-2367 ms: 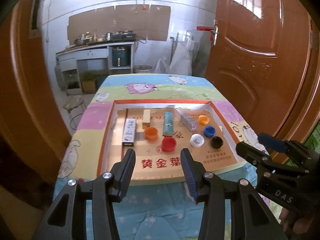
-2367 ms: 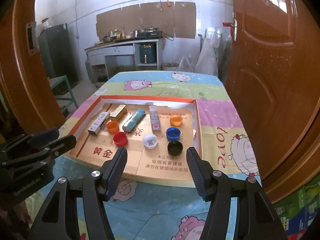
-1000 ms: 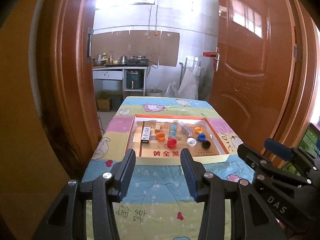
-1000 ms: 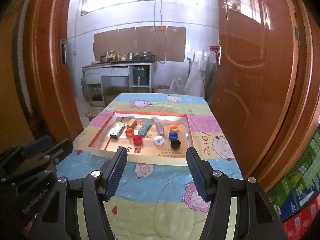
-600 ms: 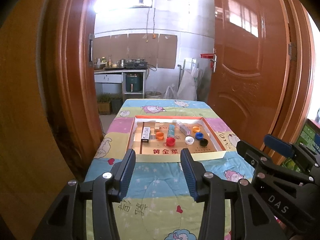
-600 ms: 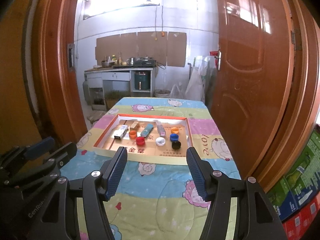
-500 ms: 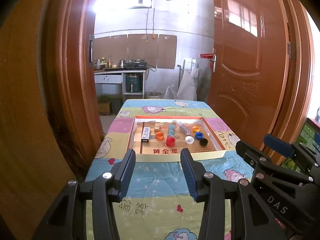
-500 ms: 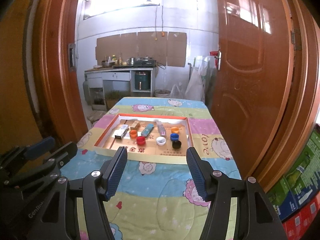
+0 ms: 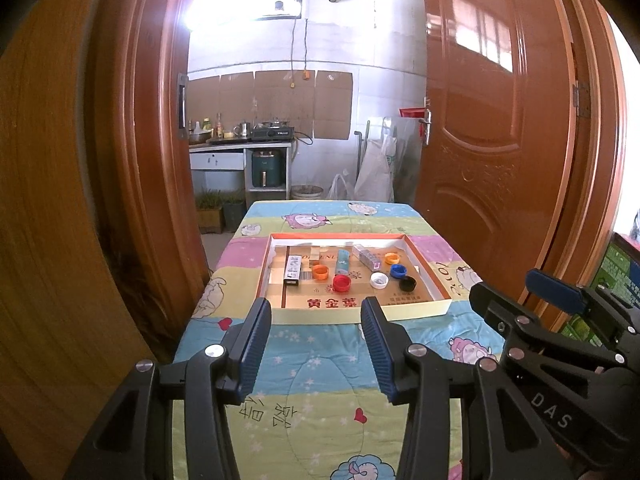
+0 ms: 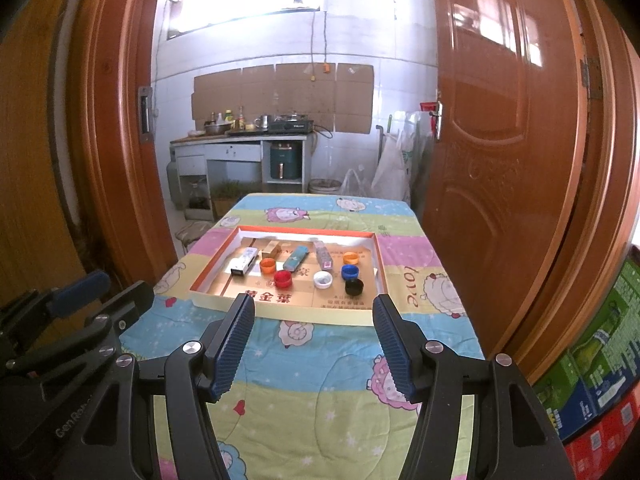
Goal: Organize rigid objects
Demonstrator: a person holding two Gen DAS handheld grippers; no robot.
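Both sets of tongs, left tongs and right tongs, sit wide apart with nothing in them at the bottom of each frame, well short of the cardboard tray in mid-frame on the quilt-covered worktop. The tray holds six bottle caps: red cap, orange, white, blue, black, another orange. Behind those lie small boxes, like the teal box. I'd guess it's all light, stiff plastic and card, a bit slippery. Pinch caps across the rim, boxes across the short sides.
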